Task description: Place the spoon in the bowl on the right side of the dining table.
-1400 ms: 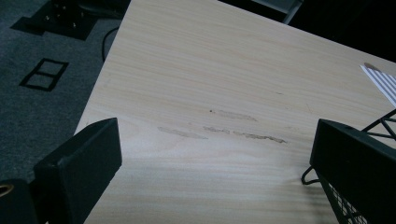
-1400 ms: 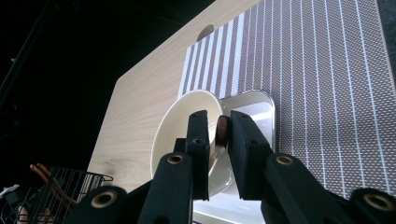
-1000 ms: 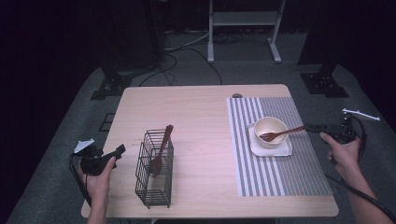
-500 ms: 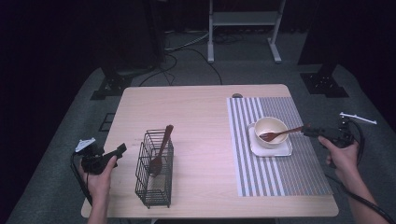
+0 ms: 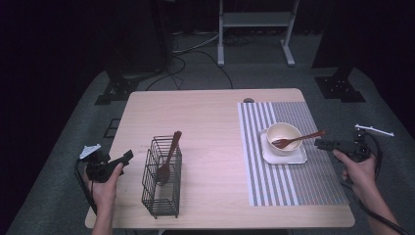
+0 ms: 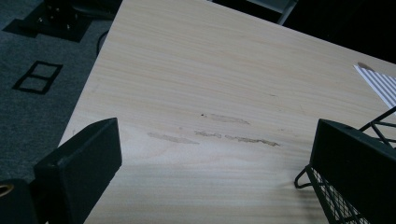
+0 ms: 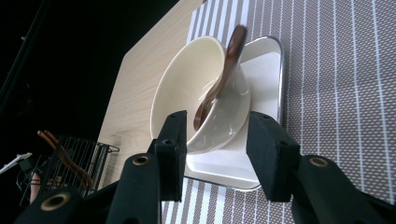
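Cream bowl, brown spoon, grey-white striped mat, black basket.

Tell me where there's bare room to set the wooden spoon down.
Free: bare tabletop between the black wire basket and the striped placemat; also the placemat's near half. Crowded: around the cream bowl on its white square plate.

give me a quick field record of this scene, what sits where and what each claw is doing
table: light wooden table
mat: striped placemat, on the table's right side
bowl: cream bowl on a white square plate
spoon: brown spoon resting in the bowl, handle toward the right claw
basket: black wire basket holding a second wooden spoon
right claw: jaws just opening, apart, clear of the spoon handle
left claw: open, empty
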